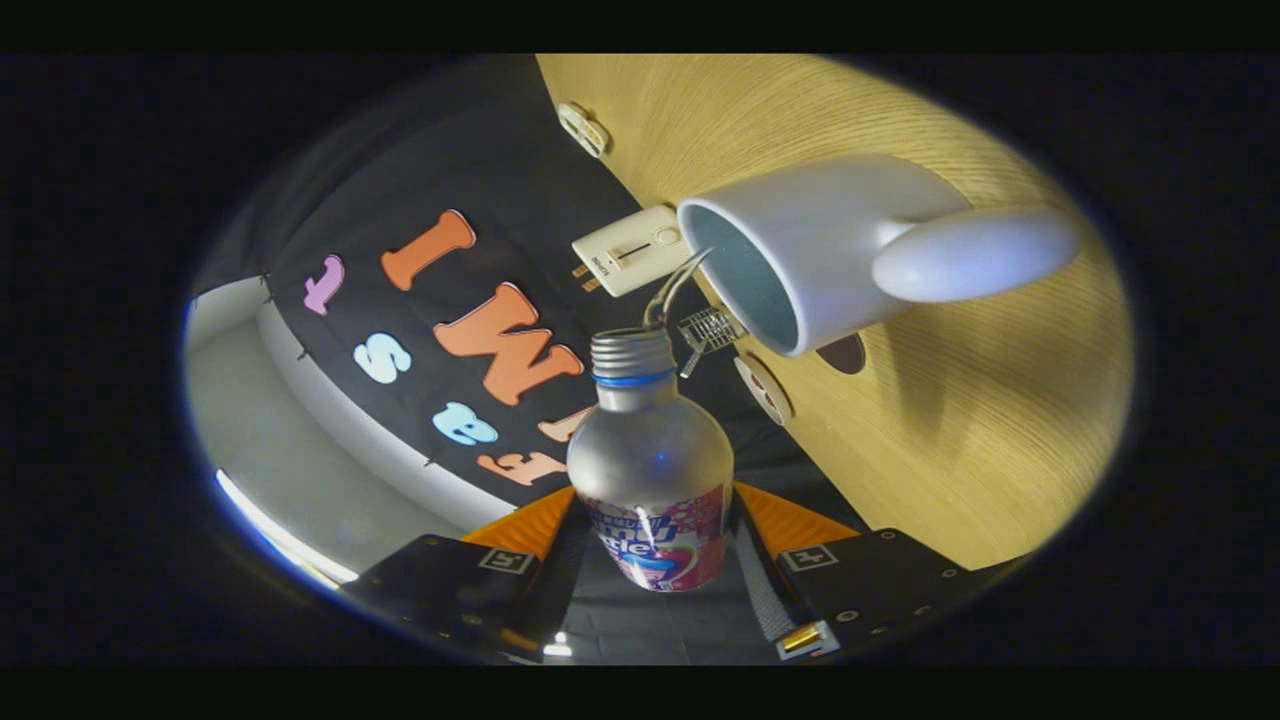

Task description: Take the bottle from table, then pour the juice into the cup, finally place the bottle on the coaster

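The gripper [650, 545] is closed on the bottle [651, 470], one finger pressing each side of its labelled lower body, so the bottle sits squarely between them and points forward along them. The whole view is rolled hard over, and the table [950, 430] stands as a tilted wooden plane beside the bottle. The bottle's threaded neck [630, 352] is uncapped, with a blue ring below the threads, and a thin stream of liquid [676, 283] arcs from its mouth over the rim of the cup [800, 250]. The white cup stands on the table just beyond the neck, its opening facing the bottle and its handle [975, 255] turned away from it. A dark round coaster [843, 352] peeps out from behind the cup's base. Near the table edge lie a white device [630, 250] with a slider, a small wire cart [708, 328] and a round disc [765, 388]. Another small white object [583, 128] lies farther along that edge. The wood past the cup is bare.
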`<state>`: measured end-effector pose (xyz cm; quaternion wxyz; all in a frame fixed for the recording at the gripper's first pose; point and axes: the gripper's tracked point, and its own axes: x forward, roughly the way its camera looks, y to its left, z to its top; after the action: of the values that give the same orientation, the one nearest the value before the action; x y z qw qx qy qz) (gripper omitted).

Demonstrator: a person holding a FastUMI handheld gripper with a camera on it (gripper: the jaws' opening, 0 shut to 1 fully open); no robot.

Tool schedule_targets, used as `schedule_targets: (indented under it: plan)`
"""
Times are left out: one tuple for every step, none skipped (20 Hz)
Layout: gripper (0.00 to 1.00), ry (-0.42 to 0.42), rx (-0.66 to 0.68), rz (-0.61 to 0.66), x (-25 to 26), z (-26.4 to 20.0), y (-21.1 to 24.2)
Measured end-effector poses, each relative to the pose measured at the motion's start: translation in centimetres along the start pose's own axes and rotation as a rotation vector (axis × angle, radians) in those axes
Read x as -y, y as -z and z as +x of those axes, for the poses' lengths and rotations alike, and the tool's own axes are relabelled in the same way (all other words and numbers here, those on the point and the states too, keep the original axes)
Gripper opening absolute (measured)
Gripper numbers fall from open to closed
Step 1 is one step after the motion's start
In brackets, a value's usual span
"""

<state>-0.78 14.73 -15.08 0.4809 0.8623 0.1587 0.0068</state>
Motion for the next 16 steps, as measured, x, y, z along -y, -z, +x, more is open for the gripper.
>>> schedule_targets:
  plan:
    - [0.74,-0.003,-0.006,-0.001,-0.12,0.10,0.30]
    - [0.74,-0.009,-0.008,0.000,-0.28,0.10,0.43]
    - [0.74,-0.010,-0.010,0.001,-0.26,0.13,0.53]
    - [0.74,-0.012,-0.012,0.004,-0.22,0.09,0.61]
    - [0.74,-0.012,-0.016,0.008,-0.24,-0.11,0.77]
    - [0.74,-0.015,-0.019,0.013,-0.20,-0.18,0.90]
    - [0.74,-0.016,-0.026,0.015,-0.27,-0.14,1.09]
    - [0.74,-0.022,-0.027,0.017,-0.27,-0.24,1.09]
    - [0.74,-0.023,-0.025,0.017,-0.29,-0.34,0.99]
    - [0.74,-0.028,-0.021,0.020,-0.37,-0.25,0.88]
    - [0.74,-0.031,-0.020,0.022,-0.54,-0.23,0.82]
    - [0.74,-0.036,-0.021,0.025,-0.58,-0.21,0.79]
    - [0.74,-0.042,-0.024,0.029,-0.82,-0.50,0.81]
    - [0.74,-0.049,-0.022,0.034,-0.96,-0.60,0.75]
    - [0.74,-0.051,-0.024,0.035,-1.04,-0.67,0.82]
    - [0.74,-0.055,-0.022,0.038,-1.03,-0.58,0.89]
